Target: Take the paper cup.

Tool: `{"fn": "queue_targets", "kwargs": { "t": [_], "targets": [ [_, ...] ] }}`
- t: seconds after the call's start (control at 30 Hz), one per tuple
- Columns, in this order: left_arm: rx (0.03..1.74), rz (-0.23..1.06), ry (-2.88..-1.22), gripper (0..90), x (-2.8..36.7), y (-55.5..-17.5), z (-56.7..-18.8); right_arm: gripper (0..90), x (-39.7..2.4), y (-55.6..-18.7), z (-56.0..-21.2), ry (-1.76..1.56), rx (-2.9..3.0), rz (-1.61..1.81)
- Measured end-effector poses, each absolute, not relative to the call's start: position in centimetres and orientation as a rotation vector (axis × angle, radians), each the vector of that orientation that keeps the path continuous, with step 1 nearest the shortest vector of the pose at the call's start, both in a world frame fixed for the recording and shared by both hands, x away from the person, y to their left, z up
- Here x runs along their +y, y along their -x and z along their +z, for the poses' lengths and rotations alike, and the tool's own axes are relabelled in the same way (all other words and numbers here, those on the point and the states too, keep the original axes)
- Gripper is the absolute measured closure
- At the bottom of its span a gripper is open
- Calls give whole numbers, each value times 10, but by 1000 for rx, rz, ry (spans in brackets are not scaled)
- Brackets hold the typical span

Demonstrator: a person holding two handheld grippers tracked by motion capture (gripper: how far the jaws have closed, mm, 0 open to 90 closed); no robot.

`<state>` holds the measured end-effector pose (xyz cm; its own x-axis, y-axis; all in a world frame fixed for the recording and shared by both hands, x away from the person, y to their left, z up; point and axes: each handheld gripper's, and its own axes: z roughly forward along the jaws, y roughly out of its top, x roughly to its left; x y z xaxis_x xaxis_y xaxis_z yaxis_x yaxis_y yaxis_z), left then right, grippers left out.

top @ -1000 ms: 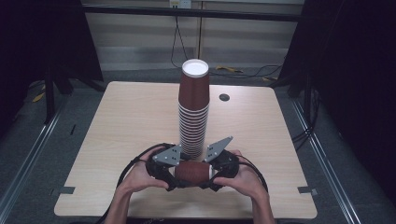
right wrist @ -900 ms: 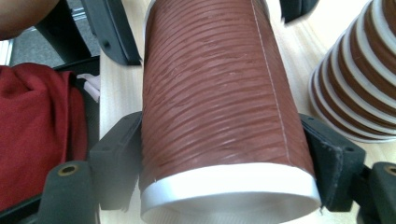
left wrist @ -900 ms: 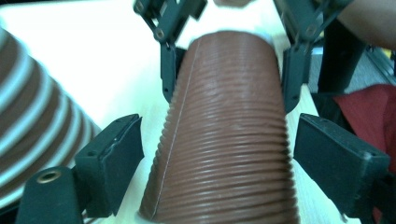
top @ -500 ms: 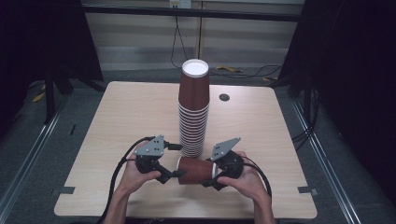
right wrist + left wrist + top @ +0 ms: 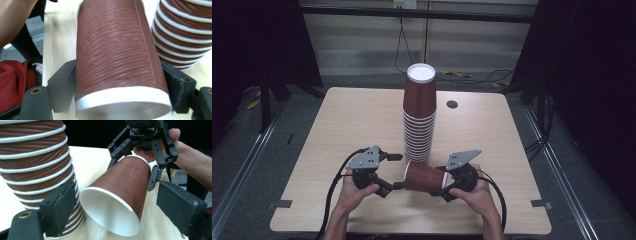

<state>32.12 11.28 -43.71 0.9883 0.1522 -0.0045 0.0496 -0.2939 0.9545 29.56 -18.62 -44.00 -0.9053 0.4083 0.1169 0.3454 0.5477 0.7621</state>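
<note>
Landmark: the tall stack of cups [image 5: 418, 117] stood inverted near the middle of the surface [image 5: 337, 125].
Loose cup: a single brown paper cup [image 5: 424, 176] lay on its side just in front of the stack's base, its open mouth toward the left claw.
Right claw [image 5: 446, 184]: closed on the cup's base end, one jaw pressing each side.
Left claw [image 5: 394, 170]: jaws spread wide at the cup's mouth, gripping nothing.
Handling: likely light, thin-walled, easily crushed; hold gently near the stiffer rim or base.
Room: bare surface lay open left and right of the stack; its front edge was near the hands.
</note>
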Motion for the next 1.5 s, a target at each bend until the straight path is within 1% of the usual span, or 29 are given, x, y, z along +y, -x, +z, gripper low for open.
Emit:
{"fn": "queue_targets", "kwargs": {
  "t": [0.27, 0.4, 0.63, 0.8, 0.93, 1.3, 1.37, 1.4, 1.5],
  "targets": [
    [159, 97, -1855, 155, 117, -321, -439, 226, -192, -298, -449, -719, 2652, 1395],
    [160, 104, -1853, 156, 114, -318, -442, 226, -196, -298, -453, -719, 2611, 1499],
    [170, 105, -1823, 155, 115, -316, -445, 227, -196, -297, -455, -715, 2590, 1543],
    [183, 87, -1805, 155, 117, -316, -448, 227, -202, -294, -462, -704, 2533, 1675],
    [176, 61, -1796, 154, 115, -316, -450, 227, -201, -293, -462, -681, 2512, 1724],
    [200, 57, -1773, 155, 110, -319, -456, 227, -198, -291, -462, -633, 2467, 1794],
    [204, 48, -1774, 120, 110, -320, -457, 228, -197, -291, -462, -617, 2470, 1797],
    [203, 41, -1775, 120, 109, -321, -457, 228, -197, -291, -462, -617, 2470, 1797],
    [217, 46, -1799, 47, 105, -322, -460, 227, -196, -290, -461, -595, 2479, 1798]
  ]
}}
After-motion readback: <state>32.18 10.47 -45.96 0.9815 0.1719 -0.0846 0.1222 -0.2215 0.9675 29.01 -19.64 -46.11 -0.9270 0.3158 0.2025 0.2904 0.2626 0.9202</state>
